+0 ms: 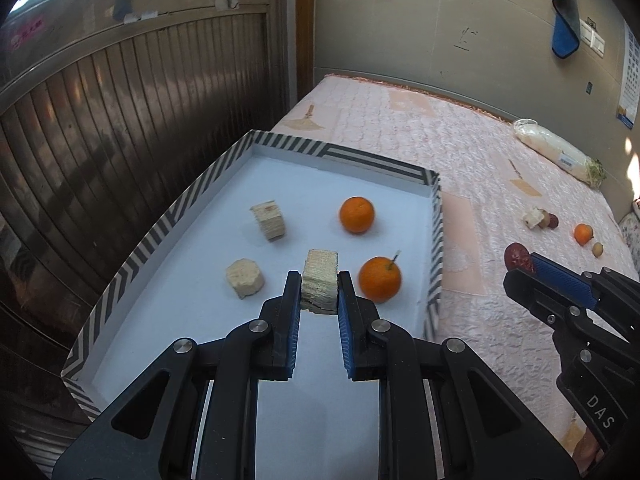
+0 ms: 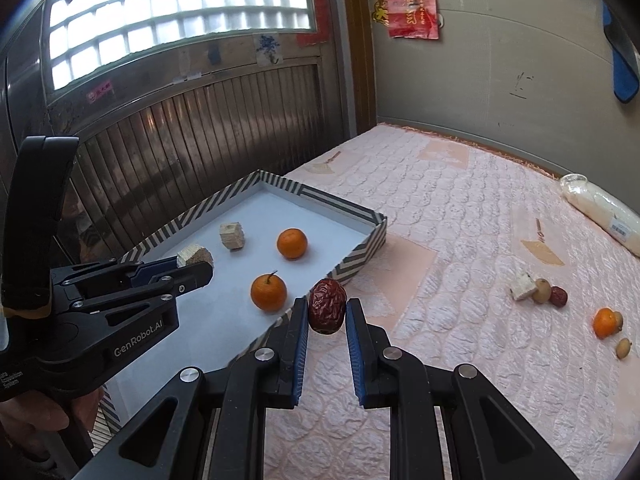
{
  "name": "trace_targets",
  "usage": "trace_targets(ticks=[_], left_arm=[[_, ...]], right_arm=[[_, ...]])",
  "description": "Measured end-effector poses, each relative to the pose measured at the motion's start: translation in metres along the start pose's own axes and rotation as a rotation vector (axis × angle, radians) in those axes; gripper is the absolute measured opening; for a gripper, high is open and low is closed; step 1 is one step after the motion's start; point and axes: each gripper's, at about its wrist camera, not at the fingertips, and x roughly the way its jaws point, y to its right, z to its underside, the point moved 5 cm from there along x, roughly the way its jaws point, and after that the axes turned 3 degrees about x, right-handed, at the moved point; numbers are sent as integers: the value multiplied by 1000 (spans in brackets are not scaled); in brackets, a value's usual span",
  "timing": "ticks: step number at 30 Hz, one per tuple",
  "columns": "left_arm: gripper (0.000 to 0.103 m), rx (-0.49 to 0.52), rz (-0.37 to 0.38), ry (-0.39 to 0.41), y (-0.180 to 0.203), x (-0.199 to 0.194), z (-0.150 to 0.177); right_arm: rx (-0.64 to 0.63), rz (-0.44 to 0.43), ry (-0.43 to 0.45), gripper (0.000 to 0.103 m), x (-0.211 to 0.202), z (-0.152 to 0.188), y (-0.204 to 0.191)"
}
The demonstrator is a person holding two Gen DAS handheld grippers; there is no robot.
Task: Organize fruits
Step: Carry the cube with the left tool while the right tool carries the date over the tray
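A striped-rim tray (image 1: 436,240) with a white floor lies on the pink bed cover. In it are two oranges (image 1: 357,214) (image 1: 379,279) and two pale sugarcane pieces (image 1: 269,220) (image 1: 245,278). My left gripper (image 1: 319,284) is shut on a third sugarcane piece (image 1: 319,280) and holds it over the tray; it also shows in the right wrist view (image 2: 195,260). My right gripper (image 2: 327,309) is shut on a red date (image 2: 328,305) just right of the tray's near corner (image 2: 340,272).
Loose on the bed at the right lie a sugarcane piece (image 2: 523,286), a red date (image 2: 558,296), an orange (image 2: 605,322) and small yellowish fruits (image 2: 623,348). A wrapped white radish (image 2: 604,208) lies by the wall. A wooden slatted panel (image 1: 120,140) stands left of the tray.
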Motion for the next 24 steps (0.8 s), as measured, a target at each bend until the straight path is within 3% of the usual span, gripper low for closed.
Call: trace_targets(ticks=[24], left_arm=[[16,-69,-53,-43,-53,4,21]], right_arm=[[-121,-88,-77,18,42,0,-68]])
